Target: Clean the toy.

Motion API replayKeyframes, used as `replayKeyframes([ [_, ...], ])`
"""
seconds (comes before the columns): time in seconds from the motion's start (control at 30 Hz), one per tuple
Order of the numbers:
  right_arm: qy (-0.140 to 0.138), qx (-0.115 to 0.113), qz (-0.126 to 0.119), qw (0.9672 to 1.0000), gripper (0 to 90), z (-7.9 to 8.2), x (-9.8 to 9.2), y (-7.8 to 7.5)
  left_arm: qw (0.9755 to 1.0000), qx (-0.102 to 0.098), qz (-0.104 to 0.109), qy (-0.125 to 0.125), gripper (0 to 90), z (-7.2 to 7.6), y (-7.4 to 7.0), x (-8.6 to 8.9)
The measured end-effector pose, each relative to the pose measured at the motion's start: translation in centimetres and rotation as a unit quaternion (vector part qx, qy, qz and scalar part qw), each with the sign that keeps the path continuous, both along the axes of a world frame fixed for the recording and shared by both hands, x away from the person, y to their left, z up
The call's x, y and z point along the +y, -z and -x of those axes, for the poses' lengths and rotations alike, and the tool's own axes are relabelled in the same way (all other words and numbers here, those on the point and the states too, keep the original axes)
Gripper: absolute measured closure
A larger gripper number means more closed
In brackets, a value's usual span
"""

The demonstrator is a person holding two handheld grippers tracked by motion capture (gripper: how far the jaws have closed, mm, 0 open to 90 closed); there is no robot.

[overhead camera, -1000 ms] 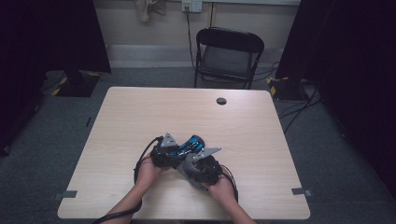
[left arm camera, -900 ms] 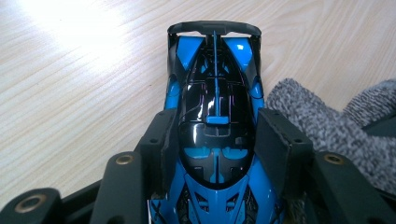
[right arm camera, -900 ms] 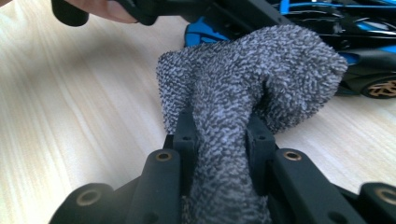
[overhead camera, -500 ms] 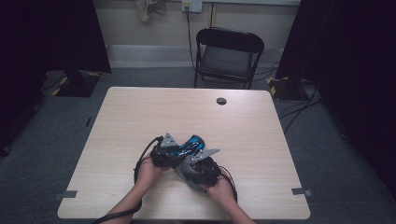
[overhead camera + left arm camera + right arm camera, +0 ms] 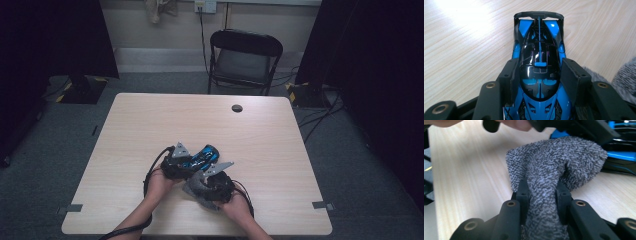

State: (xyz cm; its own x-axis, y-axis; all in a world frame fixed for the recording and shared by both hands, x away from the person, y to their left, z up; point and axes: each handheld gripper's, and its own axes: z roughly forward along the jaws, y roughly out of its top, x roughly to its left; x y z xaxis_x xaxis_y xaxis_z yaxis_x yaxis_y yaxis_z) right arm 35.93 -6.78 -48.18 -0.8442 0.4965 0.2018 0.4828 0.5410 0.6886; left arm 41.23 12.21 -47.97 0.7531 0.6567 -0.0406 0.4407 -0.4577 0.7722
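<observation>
Left tongs clamped on one blue-and-black toy race car, pads pressing its flanks around the cockpit. Right tongs squeezed onto one grey terry cloth, fabric bunched between the pads.

Car orientation: long axis runs along the left tongs in the left gripper view, rear wing at the far end, away from the camera; nose toward the camera, between the jaw bases. In the high view the car lies near the front-centre of the tabletop, axis slanted up-right across it. Can't tell whether the wheels touch the wood.

Cloth: free end flares out past the right tongs and reaches the car's side next to the left tongs; also visible as a grey patch at the right edge of the left gripper view.

Count: one car, one cloth, two tongs, two hands, all close together. One folding chair beyond the far edge.
</observation>
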Motion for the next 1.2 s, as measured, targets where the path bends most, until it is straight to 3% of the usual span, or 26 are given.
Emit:
replayKeyframes([
  [0.2, -0.024, -0.008, -0.001, 0.9997, 71.7, 0.4, 0.1, -0.3, 1.0000, 0.000, -0.001, -0.002, 49.5, 0.1, 0.0, 0.0],
  [0.57, -0.030, -0.008, 0.005, 0.9995, 70.7, 0.0, -1.6, -0.8, 0.9999, 0.008, -0.007, -0.003, 44.5, -0.1, -0.3, -0.1],
  [0.73, -0.026, -0.006, 0.006, 0.9996, 70.8, -0.2, -2.2, -0.8, 0.9999, 0.011, 0.002, 0.001, 43.8, -0.1, -0.5, -0.1],
  [1.2, -0.032, -0.009, 0.011, 0.9994, 70.3, -0.8, -3.9, -1.4, 0.9985, -0.001, 0.026, 0.049, 37.5, 0.9, -2.7, -0.5],
])
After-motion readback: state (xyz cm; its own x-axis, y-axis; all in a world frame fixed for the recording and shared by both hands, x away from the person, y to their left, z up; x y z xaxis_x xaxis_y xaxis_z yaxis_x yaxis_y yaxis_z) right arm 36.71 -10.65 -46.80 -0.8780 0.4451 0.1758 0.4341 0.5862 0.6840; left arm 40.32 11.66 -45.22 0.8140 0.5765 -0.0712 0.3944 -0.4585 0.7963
